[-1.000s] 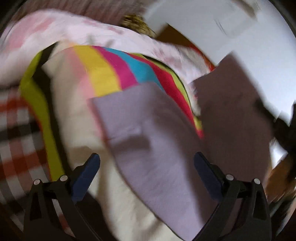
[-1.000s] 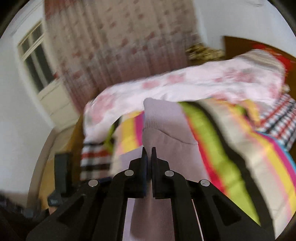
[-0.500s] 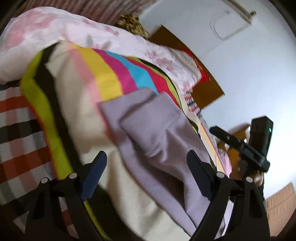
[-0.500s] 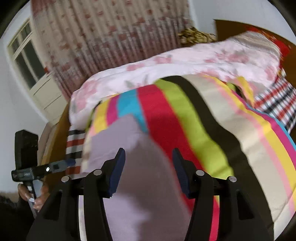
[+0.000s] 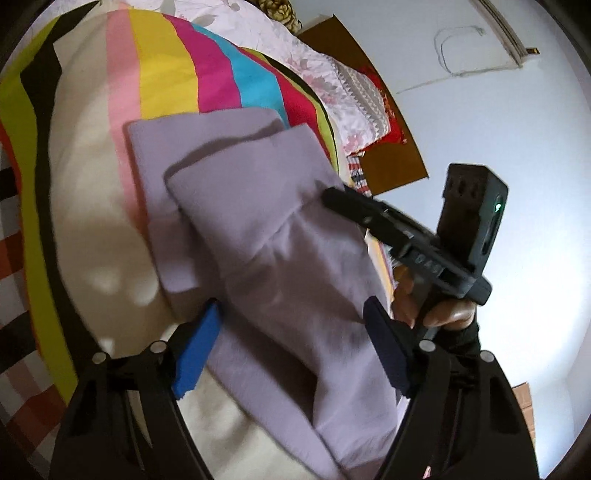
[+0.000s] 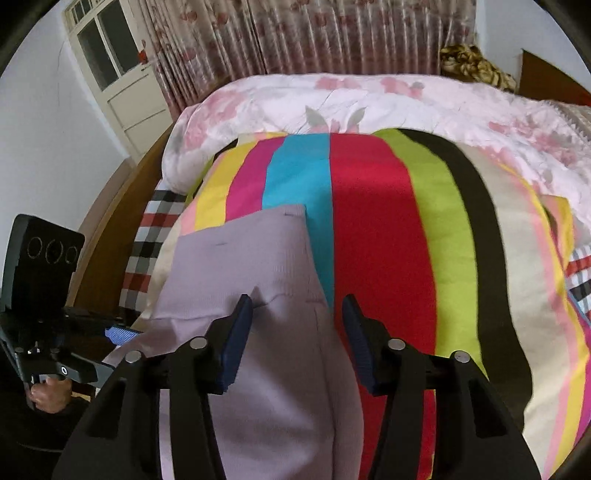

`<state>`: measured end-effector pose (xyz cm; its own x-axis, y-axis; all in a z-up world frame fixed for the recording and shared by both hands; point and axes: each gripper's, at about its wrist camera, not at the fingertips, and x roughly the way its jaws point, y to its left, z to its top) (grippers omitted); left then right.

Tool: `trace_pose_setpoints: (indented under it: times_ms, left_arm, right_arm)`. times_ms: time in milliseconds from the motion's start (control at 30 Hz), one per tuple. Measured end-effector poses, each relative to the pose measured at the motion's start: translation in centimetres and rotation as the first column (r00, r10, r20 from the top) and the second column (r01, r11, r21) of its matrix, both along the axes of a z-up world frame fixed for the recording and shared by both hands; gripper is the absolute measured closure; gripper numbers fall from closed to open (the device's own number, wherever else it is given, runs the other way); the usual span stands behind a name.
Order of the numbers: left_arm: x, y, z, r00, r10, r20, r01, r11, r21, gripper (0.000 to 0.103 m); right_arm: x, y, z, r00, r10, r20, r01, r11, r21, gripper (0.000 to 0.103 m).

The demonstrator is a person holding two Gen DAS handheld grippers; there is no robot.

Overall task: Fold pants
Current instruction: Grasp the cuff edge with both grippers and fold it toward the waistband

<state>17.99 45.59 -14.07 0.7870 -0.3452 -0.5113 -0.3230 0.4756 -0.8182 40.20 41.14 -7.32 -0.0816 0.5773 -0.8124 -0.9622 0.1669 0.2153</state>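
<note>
Lilac pants point(image 5: 258, 206) lie on the striped blanket point(image 5: 162, 74), one end folded back over the rest. My left gripper point(image 5: 291, 326) hovers low over the near part of the pants. Its blue pads stand apart and touch no cloth, and its jaws are closing. In the right wrist view the pants point(image 6: 240, 266) run under my right gripper point(image 6: 297, 310). That gripper's jaws are also closing, with cloth below the gap and nothing pinched. The right gripper point(image 5: 388, 225) shows in the left wrist view too, held over the far edge of the pants.
A pink floral quilt point(image 6: 369, 99) lies along the back of the bed, with a checked sheet point(image 6: 147, 251) at the side. A wooden bed frame point(image 6: 110, 229), curtains point(image 6: 295, 33) and a door point(image 6: 122, 85) stand behind. The person's hand point(image 5: 443, 310) grips the right handle.
My right gripper let go of the pants end it was holding up and sank. The pants now lie folded on the blanket. My left gripper's jaws have narrowed and it has moved closer.
</note>
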Motion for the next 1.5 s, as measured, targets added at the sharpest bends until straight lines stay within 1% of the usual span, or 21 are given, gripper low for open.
trace_pose_setpoints:
  times_ms: [100,167,200,233,333,467,567,600,633,700,733,800,967,1100,1167,1200,1233,1300,1333,1433,1500]
  left_arm:
    - [0.6,0.6,-0.2,1.0,0.023,-0.001,-0.023,1.0,-0.015,0.027]
    - [1.0,0.8,0.0,0.999,0.042,-0.009,-0.042,0.999,0.024,0.046]
    - [1.1,0.9,0.1,0.997,0.063,-0.041,-0.061,0.996,0.062,0.072]
    - [0.8,1.0,0.4,0.995,0.085,-0.055,-0.08,0.992,0.096,0.087]
    - [-0.9,0.6,3.7,0.992,0.121,0.046,-0.128,0.966,0.224,0.092]
    - [-2.8,-0.4,8.8,0.979,0.136,0.153,-0.189,0.886,0.424,0.092]
    - [-2.1,-0.9,9.0,0.987,0.122,0.106,-0.16,0.818,0.553,0.091]
    - [-1.2,-0.5,7.4,0.991,0.126,0.04,-0.127,0.819,0.56,0.091]
    - [-0.2,0.5,4.9,0.991,0.132,-0.032,-0.097,0.856,0.507,0.091]
    - [1.2,1.5,1.1,0.986,0.115,-0.119,-0.055,0.905,0.422,0.089]
    - [0.9,1.6,0.5,0.987,0.114,-0.111,-0.058,0.909,0.414,0.087]
    - [0.6,1.5,0.9,0.989,0.113,-0.093,-0.063,0.903,0.425,0.087]
    - [-0.5,1.4,2.6,0.989,0.125,-0.077,-0.079,0.895,0.438,0.085]
    - [0.8,1.7,0.6,0.985,0.126,-0.119,-0.055,0.88,0.471,0.073]
    - [1.1,1.8,1.2,0.98,0.152,-0.131,-0.071,0.873,0.483,0.06]
    - [0.5,1.7,1.9,0.961,0.226,-0.158,-0.111,0.841,0.53,0.033]
    - [-0.3,1.6,2.8,0.939,0.305,-0.161,-0.16,0.798,0.581,0.023]
    - [-2.1,1.0,4.5,0.913,0.396,-0.103,-0.246,0.733,0.634,0.023]
    - [-2.6,0.7,5.3,0.917,0.392,-0.071,-0.261,0.726,0.636,0.023]
    - [-1.7,-0.8,6.0,0.964,0.266,-0.002,-0.212,0.772,0.6,0.023]
    - [0.5,-1.7,4.7,0.984,0.169,-0.055,-0.107,0.809,0.578,0.021]
  right_arm:
    - [0.2,-0.4,-0.3,0.999,0.005,-0.034,-0.004,1.0,0.025,0.068]
    - [-0.2,-1.2,0.2,0.999,0.0,-0.037,0.002,0.998,0.059,0.079]
    - [-0.3,-1.5,0.5,1.0,-0.001,-0.025,0.003,0.997,0.078,0.084]
    - [-0.7,-1.9,1.0,1.0,-0.006,-0.004,0.007,0.995,0.103,0.084]
    - [-2.3,-3.0,3.4,0.999,-0.004,0.045,-0.004,0.984,0.181,0.086]
    - [-3.2,-3.7,7.6,0.998,-0.022,0.05,0.005,0.947,0.323,0.086]
    - [-3.2,-1.5,6.3,0.997,-0.036,0.068,0.016,0.963,0.267,0.087]
    - [-3.1,-0.5,4.8,0.997,-0.035,0.068,0.019,0.976,0.219,0.087]
    - [-3.0,0.2,3.5,0.997,-0.035,0.07,0.022,0.984,0.176,0.087]
    - [-2.9,1.4,-0.2,0.996,-0.043,0.081,0.038,0.997,0.063,0.087]
    - [-2.7,1.3,-1.0,0.996,-0.052,0.067,0.048,0.997,0.062,0.087]
    - [-2.1,0.7,-0.8,0.997,-0.083,0.009,0.082,0.992,0.101,0.088]
    - [-2.6,0.6,0.8,0.996,-0.087,0.029,0.083,0.99,0.114,0.088]
    - [-1.3,1.4,-1.2,0.987,-0.16,0.025,0.158,0.985,0.075,0.084]
    - [-0.9,0.5,-0.7,0.979,-0.203,0.006,0.201,0.975,0.094,0.073]
    - [-1.0,-0.1,0.0,0.972,-0.232,0.026,0.227,0.967,0.115,0.071]
    - [-1.2,-0.7,0.8,0.965,-0.256,0.055,0.246,0.958,0.145,0.071]
    - [-1.4,-1.9,2.3,0.955,-0.287,0.075,0.268,0.944,0.194,0.071]
    - [-1.6,-2.2,2.8,0.962,-0.268,0.05,0.253,0.945,0.208,0.071]
    - [-3.3,-1.3,2.5,0.991,-0.135,0.002,0.132,0.974,0.184,0.072]
    - [-4.0,0.4,0.2,0.996,-0.084,-0.025,0.085,0.995,0.055,0.073]
